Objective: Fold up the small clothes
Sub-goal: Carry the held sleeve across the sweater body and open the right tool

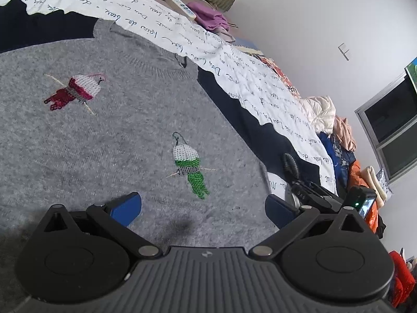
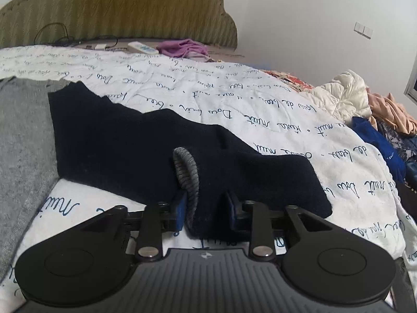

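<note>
Right gripper (image 2: pixel 206 210) clamped on navy sleeve (image 2: pixel 156 156) cuff; left gripper (image 1: pixel 203 206) jaws apart; your thin pinch may slip

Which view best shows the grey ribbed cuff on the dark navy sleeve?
The right wrist view: the grey ribbed cuff sits close up between the right gripper fingers, at the end of the dark navy sleeve. The left wrist view shows the sleeve, but the cuff cannot be made out.
</note>
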